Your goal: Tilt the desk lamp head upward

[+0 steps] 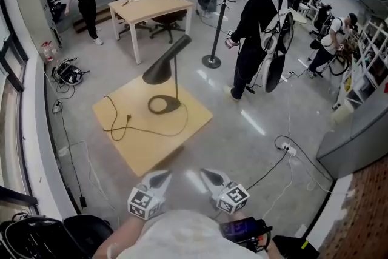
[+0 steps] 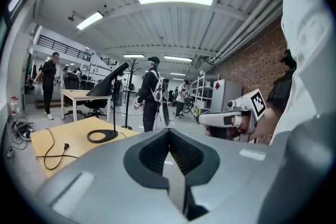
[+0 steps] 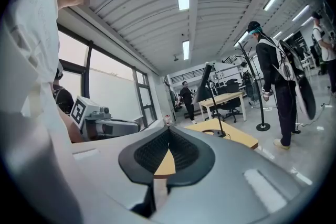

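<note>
Head view: lamp (image 1: 167,67) far off on low worktop (image 1: 133,148), head drooping left. Left tool (image 1: 161,177) and right tool (image 1: 207,175) near, rear parts hidden at the bottom edge.
Left gripper view: closed, empty.
Right gripper view: closed, empty; lamp small, hard to make out.

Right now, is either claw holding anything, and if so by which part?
Nothing is held. The left claw and right claw are both shut and empty, well short of the desk lamp standing on the low table.
</note>
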`<state>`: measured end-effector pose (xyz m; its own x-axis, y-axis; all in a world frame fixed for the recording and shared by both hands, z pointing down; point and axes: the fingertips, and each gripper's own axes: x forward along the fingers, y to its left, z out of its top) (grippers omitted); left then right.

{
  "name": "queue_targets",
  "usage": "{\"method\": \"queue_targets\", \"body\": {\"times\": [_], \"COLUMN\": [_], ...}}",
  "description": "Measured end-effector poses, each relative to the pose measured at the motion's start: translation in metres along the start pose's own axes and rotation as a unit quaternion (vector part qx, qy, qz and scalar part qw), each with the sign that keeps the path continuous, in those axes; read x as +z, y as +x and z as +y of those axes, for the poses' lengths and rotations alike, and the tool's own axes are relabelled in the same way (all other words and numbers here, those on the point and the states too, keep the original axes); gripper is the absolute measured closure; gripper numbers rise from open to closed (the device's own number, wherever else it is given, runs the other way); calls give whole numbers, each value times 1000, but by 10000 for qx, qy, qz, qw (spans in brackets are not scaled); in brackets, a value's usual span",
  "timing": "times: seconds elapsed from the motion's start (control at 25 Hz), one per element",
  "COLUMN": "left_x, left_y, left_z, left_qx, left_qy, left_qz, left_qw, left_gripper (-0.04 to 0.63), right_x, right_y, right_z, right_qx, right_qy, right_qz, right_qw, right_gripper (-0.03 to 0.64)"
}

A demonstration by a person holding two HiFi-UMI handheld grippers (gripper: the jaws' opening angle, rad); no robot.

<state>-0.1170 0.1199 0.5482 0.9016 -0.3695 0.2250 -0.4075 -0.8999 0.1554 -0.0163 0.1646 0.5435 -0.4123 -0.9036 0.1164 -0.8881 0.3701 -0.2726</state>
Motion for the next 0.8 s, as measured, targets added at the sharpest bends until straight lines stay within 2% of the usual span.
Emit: {"method": "queue_targets", "body": {"times": [0.16, 0.6, 0.8], "left_x": [0, 5, -1], "left_y": [2, 37, 43], "left_z": [-7, -47, -59], "left_qx": [66, -35, 67], "left_qy": [-59, 110, 138], "left_qz": [46, 107, 212], "left_qw": [10000, 9999, 9997], "left_gripper": [594, 594, 594], "right_x": [-4, -11, -17], "right_y": [-7, -47, -57], "right_z": [-6, -35, -44], "right_qx": [-46, -168, -110], "right_qy": [18, 99, 167], "right_qz": [81, 215, 203], "right_qw": [10000, 9996, 9996], "right_gripper": [601, 601, 601]}}
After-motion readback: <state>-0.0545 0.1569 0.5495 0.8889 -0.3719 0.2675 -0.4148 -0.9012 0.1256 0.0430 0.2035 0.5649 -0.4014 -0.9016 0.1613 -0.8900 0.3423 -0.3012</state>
